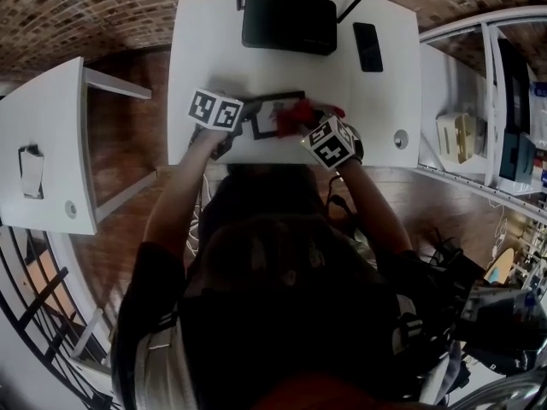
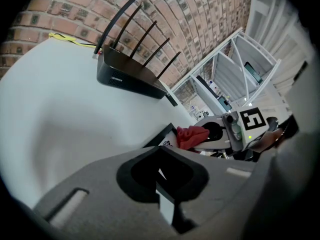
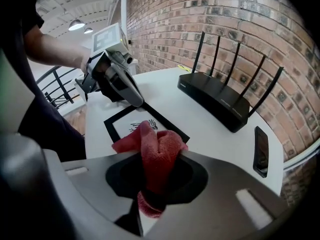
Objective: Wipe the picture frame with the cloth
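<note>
While the left gripper pinches the picture frame by its edge on the white table, the right gripper clamps the bunched red cloth over the frame.

Red cloth, black-edged white picture frame, white table, black router, red-brown brick wall.

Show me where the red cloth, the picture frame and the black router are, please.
red cloth (image 3: 156,151): right gripper view, on its bunched middle.
picture frame (image 3: 129,125): right gripper view, on the white picture inside.
black router (image 1: 289,22): head view, on its flat top.
</note>
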